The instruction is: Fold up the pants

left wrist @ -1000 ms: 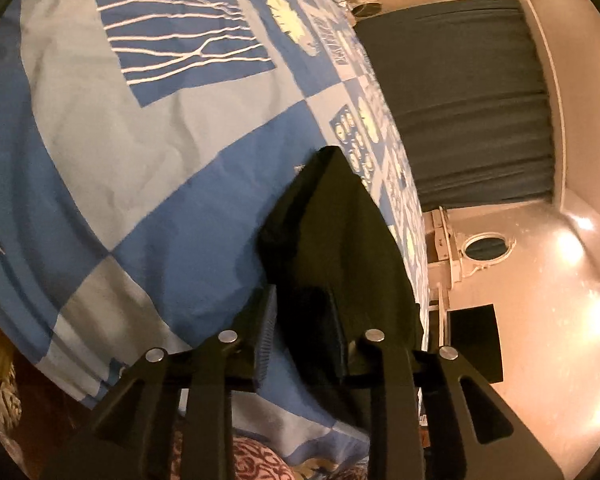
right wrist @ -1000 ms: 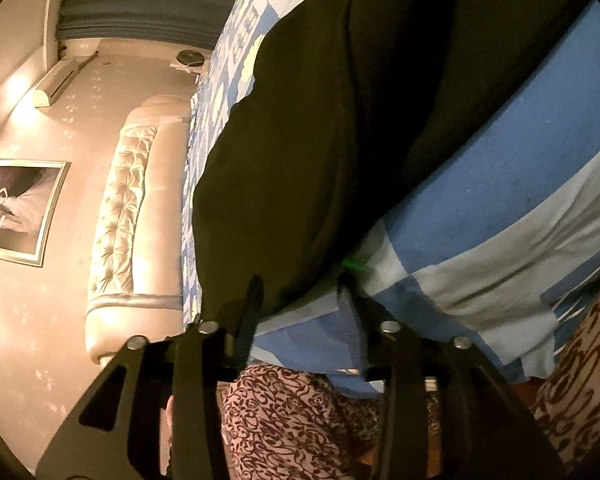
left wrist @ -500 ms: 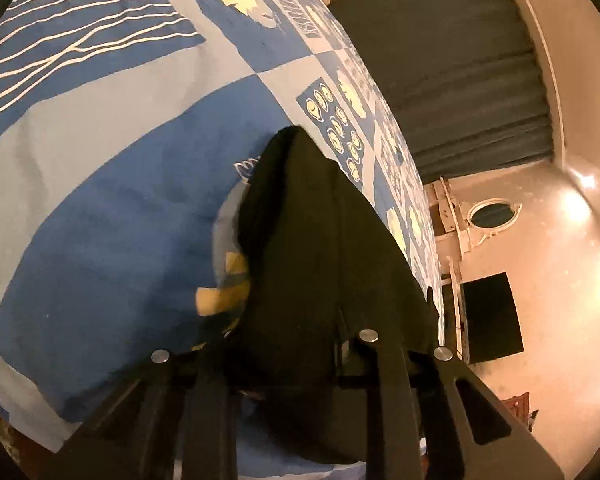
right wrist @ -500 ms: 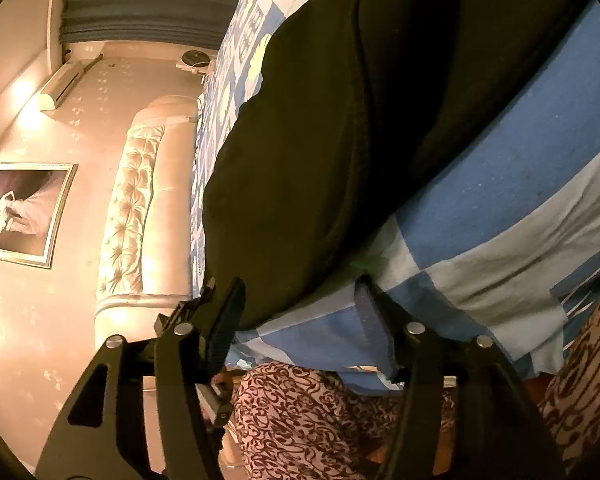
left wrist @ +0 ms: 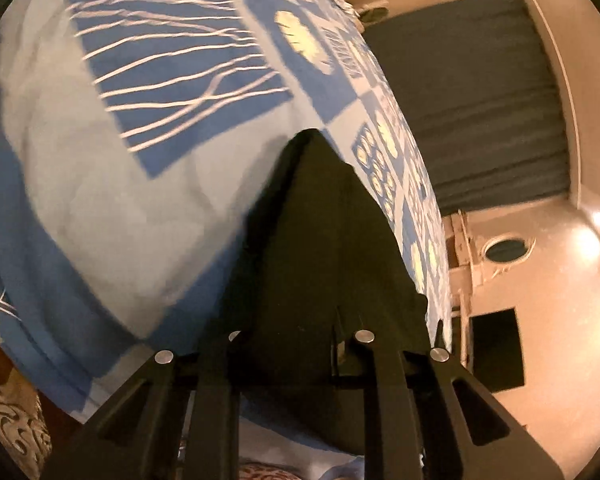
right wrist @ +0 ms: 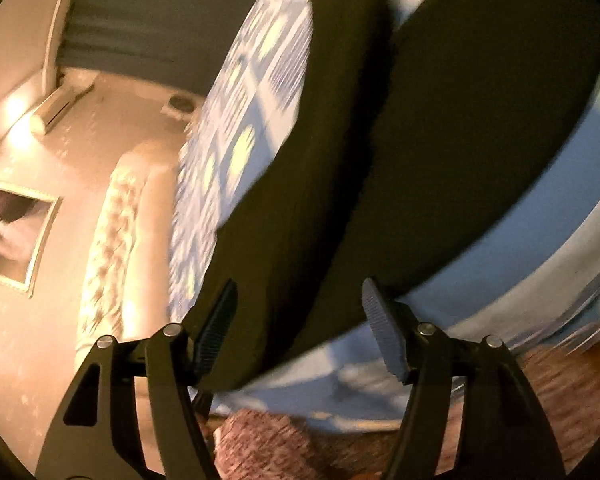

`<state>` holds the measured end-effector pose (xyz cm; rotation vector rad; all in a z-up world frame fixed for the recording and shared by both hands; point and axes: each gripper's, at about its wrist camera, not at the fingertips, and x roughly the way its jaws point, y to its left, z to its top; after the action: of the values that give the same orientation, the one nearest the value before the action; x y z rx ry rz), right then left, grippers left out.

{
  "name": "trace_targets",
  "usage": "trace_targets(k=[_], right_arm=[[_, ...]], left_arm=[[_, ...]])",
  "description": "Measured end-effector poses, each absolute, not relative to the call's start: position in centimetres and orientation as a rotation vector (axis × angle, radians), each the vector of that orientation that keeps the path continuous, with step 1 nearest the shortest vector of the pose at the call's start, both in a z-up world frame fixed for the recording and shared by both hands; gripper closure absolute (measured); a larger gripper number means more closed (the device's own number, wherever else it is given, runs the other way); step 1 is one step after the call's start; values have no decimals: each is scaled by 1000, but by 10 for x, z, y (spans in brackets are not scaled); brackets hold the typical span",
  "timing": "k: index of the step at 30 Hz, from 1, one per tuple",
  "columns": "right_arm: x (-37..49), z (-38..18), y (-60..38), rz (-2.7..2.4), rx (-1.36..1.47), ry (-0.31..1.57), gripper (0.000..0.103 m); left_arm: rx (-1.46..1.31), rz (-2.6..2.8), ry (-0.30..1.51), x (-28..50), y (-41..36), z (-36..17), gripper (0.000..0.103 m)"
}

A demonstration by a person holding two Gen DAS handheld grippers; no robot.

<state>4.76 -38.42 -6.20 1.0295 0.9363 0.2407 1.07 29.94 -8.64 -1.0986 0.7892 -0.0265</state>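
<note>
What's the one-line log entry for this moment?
left gripper: shut on pants | right gripper: open | pants on bedspread

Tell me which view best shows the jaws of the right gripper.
The right wrist view: the right gripper has its jaws spread wide, both ribbed pads clear against the black pants, holding nothing. The left wrist view shows only the left gripper, its jaws buried in pants fabric.
</note>
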Motion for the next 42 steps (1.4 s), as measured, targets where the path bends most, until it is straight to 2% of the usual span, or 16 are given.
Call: trace_targets(k=[3,8,14,16,20,24,31,32,33,34,36,38,42], right_arm=[[55,-51,-430,148,986,923,37],[86,-24,-466,68,863,917,37],[183,17,-441,108,604,923,25],[229,20,-416,126,486,955,25],[306,7,-379,74,314,1020,23],[378,-25,-362,-57,154,1082,23],[422,-73,-376,-209,-6,1193,24],[420,-75,-385,-195,27,1189,32],[419,-73,-391,-197,49,1185,50],[416,-71,-399,-203,69,1175,58],[405,-63,-418,-173,160,1158,87],[389,-53,-436,-141,266,1131,93],[336,-16,-473,-75,405,1002,95]], left_arm=[[-1088,-53,793,14,299,-87,84],[-1117,-42,761,0,304,-81,71],[-898,61,774,-12,300,-44,62],[-791,104,760,-6,293,-24,34],[-650,68,716,20,263,9,23],[-526,-25,759,59,210,11,21],[-357,-70,915,102,150,-32,20],[-350,-68,935,103,147,-38,17],[-329,-64,936,103,143,-42,17],[-312,-62,936,103,141,-42,15],[-322,-61,928,102,142,-40,14],[-364,-68,919,102,146,-43,10],[-348,-61,924,103,141,-44,9]])
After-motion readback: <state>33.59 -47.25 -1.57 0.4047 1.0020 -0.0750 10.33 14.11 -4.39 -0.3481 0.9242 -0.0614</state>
